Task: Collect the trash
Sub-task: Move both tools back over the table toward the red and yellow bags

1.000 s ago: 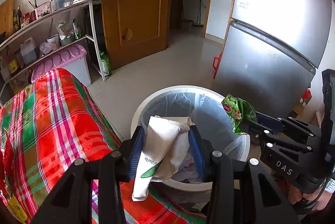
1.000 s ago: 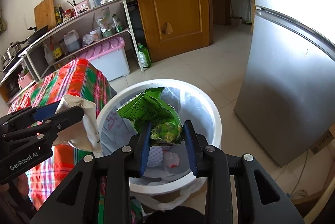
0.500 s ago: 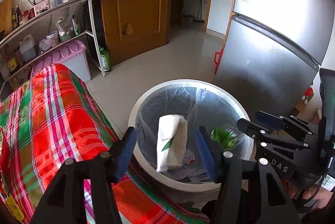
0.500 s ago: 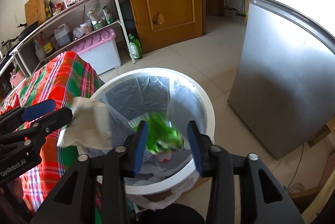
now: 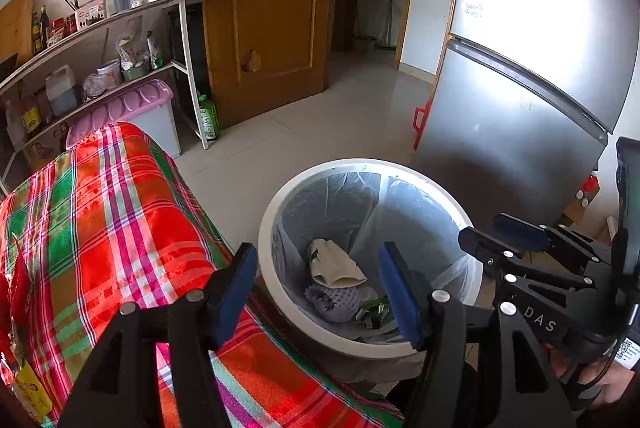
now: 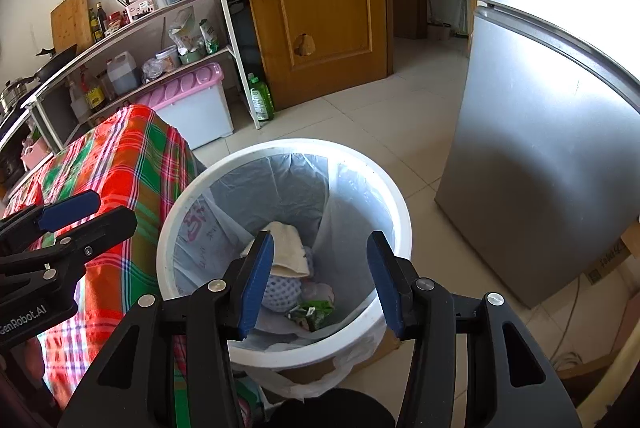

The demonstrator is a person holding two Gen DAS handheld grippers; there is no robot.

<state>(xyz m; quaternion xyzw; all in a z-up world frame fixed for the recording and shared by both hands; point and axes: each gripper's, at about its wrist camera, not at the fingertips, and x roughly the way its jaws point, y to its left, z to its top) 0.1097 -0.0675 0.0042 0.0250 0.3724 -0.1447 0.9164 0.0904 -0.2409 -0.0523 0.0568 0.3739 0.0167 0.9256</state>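
On the right gripper [image 5: 516, 242], as seen from the left wrist view, you can read the white letters "DAS" on the side of its black body. On the left gripper [image 6: 80, 216], as seen from the right wrist view, you can read "enRobot.AI" in white on its black body; the first letter is cut off at the frame edge. The bin liner [image 6: 208, 232] carries faint red print that you cannot read. The green bottle [image 6: 261, 99] on the floor has a label too small to read. The refrigerator [image 5: 520, 75] carries a small sticker, also illegible.
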